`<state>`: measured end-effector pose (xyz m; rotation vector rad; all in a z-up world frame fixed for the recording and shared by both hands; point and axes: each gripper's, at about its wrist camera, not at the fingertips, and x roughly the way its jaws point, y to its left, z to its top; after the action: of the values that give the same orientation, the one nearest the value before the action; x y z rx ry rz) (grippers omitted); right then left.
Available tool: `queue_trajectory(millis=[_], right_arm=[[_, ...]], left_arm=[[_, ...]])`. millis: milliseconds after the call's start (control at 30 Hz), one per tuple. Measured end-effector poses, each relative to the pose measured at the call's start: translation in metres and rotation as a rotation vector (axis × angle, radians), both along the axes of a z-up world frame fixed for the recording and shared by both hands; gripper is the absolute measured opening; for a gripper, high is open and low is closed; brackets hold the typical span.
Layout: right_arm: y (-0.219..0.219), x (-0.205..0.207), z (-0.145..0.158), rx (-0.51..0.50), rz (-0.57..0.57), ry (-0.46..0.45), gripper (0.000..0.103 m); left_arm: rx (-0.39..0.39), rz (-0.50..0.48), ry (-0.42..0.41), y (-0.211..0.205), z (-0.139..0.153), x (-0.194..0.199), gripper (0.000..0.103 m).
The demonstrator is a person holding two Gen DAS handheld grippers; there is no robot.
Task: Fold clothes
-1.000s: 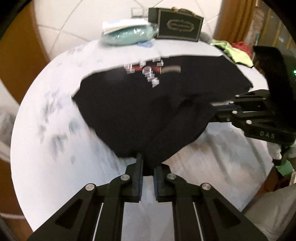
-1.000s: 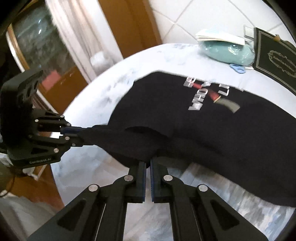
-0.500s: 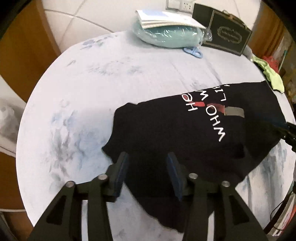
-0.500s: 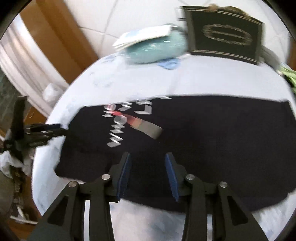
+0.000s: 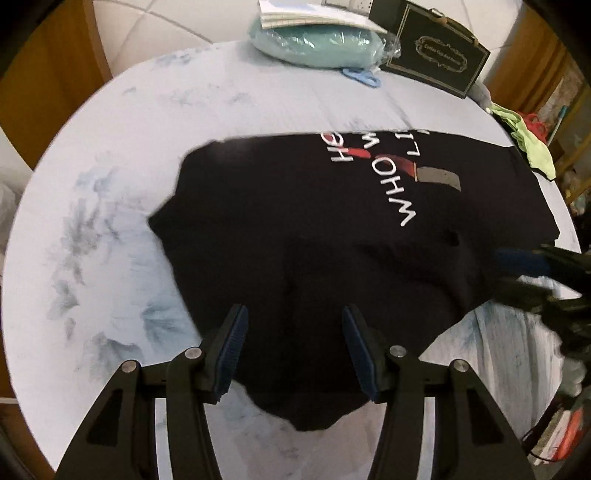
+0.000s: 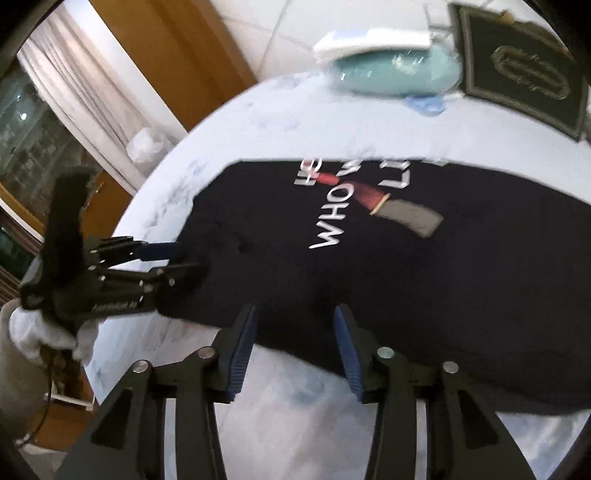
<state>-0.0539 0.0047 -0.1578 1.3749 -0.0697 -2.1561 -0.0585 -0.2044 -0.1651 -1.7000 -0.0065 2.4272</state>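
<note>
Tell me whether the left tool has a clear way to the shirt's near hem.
Probably yes: the left tool hangs over the black shirt, jaws apart and closing, nothing pinched, nothing between.

Black tee [image 5: 314, 240] with white lettering plus a red and grey lipstick print [image 5: 424, 171]. The worktop [image 5: 110, 166] is pale white-blue with smudgy blue-grey blotches. Behind the tee: a teal bundle [image 5: 314, 40], a blue loop thing [image 5: 362, 76], and a black box with gold trim [image 5: 439, 59]. Tongs have blue pads [image 5: 231, 354].

Far beyond the fingertips: a teal bundle [image 5: 317, 42] under papers [image 5: 314, 14], blue scissors [image 5: 362, 76], and a dark box [image 5: 439, 55] beside them.
</note>
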Motion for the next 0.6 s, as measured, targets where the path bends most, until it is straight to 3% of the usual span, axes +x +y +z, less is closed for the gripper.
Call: queue_trajectory(millis=[33,67,200,267,333,433,500,600], right_arm=[[-0.005,-0.005,-0.008,0.019,-0.004,-0.015,0.013],[-0.006,-0.010,-0.017,0.054,-0.029,-0.030,0.003],[0.000,-0.014,-0.026,0.131,-0.104,-0.046,0.002],[-0.001,-0.008,-0.020,0.202,-0.113,-0.007,0.014],[0.010,-0.004,-0.009,0.232,-0.165,0.033,0.016],[0.022,-0.001,0.010,0.070,-0.157,0.034,0.017],[0.016,0.000,0.016,-0.038,-0.101,0.007,0.011],[-0.008,-0.004,0.011,-0.057,-0.044,-0.020,0.008]], left_arm=[[-0.010,0.000,-0.006,0.001,-0.005,0.000,0.029],[-0.025,0.002,-0.013,0.001,-0.009,-0.001,0.026],[-0.046,-0.006,-0.016,0.003,-0.010,0.001,0.029],[-0.042,0.000,-0.023,0.002,-0.009,0.001,0.029],[-0.036,0.023,-0.020,-0.001,-0.002,0.003,0.029],[0.000,0.006,0.027,0.006,0.018,0.005,0.029],[0.030,-0.024,0.046,0.017,0.025,0.004,0.029],[0.047,-0.059,0.033,0.036,0.020,-0.002,0.029]])
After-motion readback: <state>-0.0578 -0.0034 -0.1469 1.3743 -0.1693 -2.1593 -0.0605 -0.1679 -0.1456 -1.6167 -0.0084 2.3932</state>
